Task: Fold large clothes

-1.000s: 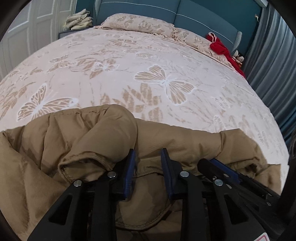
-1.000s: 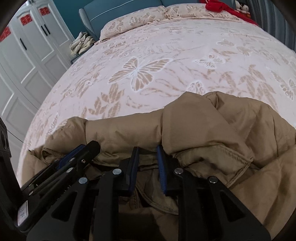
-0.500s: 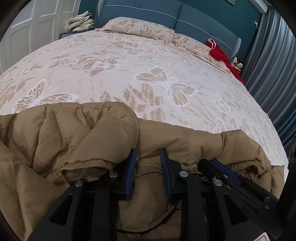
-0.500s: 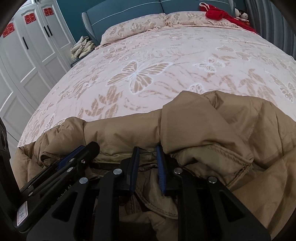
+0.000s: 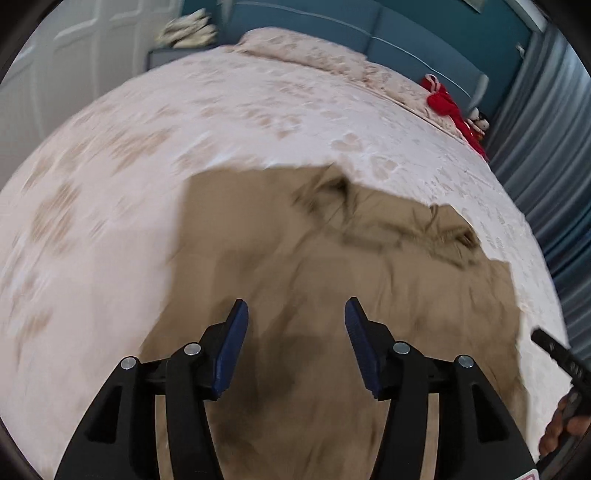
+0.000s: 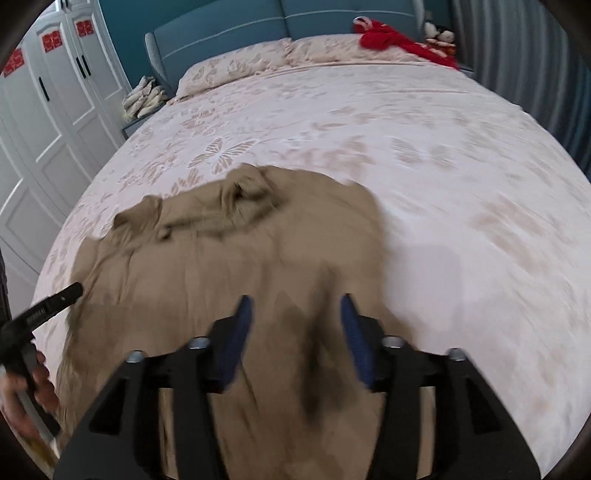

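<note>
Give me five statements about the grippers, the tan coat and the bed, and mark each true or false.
1. The left gripper has its jaws open with nothing between them. True.
2. The right gripper is clamped on the tan coat. False: its jaws are apart and hold nothing; the coat lies on the bed below.
3. The coat lies on a bedspread with a butterfly pattern. True.
4. The red garment lies on top of the coat. False: it lies far from the coat, by the pillows at the headboard.
5. The headboard is white. False: it is teal.
</note>
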`<action>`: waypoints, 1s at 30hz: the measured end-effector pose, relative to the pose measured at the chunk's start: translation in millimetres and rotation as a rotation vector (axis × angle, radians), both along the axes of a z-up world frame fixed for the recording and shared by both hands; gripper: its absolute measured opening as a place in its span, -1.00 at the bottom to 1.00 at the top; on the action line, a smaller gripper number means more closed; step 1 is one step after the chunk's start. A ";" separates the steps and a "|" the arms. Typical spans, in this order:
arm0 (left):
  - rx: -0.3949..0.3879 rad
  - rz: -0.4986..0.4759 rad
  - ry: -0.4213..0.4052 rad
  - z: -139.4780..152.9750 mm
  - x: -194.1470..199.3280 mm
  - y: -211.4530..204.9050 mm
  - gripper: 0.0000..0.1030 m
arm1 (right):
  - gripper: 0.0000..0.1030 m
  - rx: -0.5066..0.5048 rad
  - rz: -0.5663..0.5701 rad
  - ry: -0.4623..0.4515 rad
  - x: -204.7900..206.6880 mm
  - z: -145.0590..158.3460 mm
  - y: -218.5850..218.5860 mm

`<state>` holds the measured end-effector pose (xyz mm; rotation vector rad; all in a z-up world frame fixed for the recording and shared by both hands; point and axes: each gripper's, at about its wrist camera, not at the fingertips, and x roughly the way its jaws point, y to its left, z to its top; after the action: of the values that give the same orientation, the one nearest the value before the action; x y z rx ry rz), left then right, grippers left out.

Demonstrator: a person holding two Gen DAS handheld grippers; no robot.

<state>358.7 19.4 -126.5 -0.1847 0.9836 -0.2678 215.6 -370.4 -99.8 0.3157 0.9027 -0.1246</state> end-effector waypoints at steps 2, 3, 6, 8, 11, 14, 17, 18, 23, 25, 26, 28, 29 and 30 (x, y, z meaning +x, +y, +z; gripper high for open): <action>0.006 0.041 0.010 8.8 -29.9 23.3 0.18 | 0.33 -0.008 -0.022 -0.009 -44.5 8.0 -7.7; 0.015 0.060 0.011 13.6 -49.9 37.2 0.26 | 0.37 -0.015 -0.038 -0.011 -75.9 11.6 -12.5; 0.033 0.118 0.007 22.2 -103.3 74.4 0.50 | 0.53 0.007 -0.090 -0.002 -141.6 11.6 -22.6; 0.031 0.151 0.033 20.6 -135.3 98.3 0.58 | 0.56 0.020 -0.120 0.021 -184.4 5.4 -27.6; 0.008 0.202 0.095 8.9 -169.3 126.7 0.59 | 0.56 0.050 -0.161 0.073 -233.7 -11.5 -33.3; -0.039 0.268 0.160 -11.4 -194.4 153.7 0.59 | 0.56 0.095 -0.201 0.122 -269.1 -31.4 -35.0; -0.119 0.330 0.249 -38.0 -207.9 174.9 0.58 | 0.56 0.137 -0.212 0.146 -283.9 -47.0 -32.4; -0.140 0.342 0.259 -43.9 -211.8 179.4 0.58 | 0.56 0.160 -0.215 0.151 -287.5 -51.9 -31.5; -0.108 0.288 0.218 -44.0 -222.7 168.3 0.59 | 0.56 0.282 -0.241 0.171 -292.3 -74.2 -30.3; -0.107 0.255 0.223 -46.3 -226.7 160.5 0.58 | 0.56 0.314 -0.232 0.169 -288.8 -77.2 -27.8; -0.106 0.249 0.224 -46.7 -226.8 158.0 0.57 | 0.56 0.326 -0.223 0.164 -286.9 -78.2 -25.4; -0.101 0.219 0.230 -47.1 -228.9 149.1 0.55 | 0.56 0.330 -0.211 0.168 -282.9 -80.4 -20.1; -0.098 0.211 0.229 -46.8 -230.1 145.3 0.54 | 0.52 0.339 -0.200 0.167 -281.0 -81.1 -16.8; -0.101 0.199 0.230 -46.2 -231.9 140.9 0.48 | 0.50 0.349 -0.189 0.164 -280.1 -81.6 -13.9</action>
<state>126.7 160.3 -172.7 -0.4102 1.1710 -0.1151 -64.5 -384.4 -181.4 0.7238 1.0569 -0.1690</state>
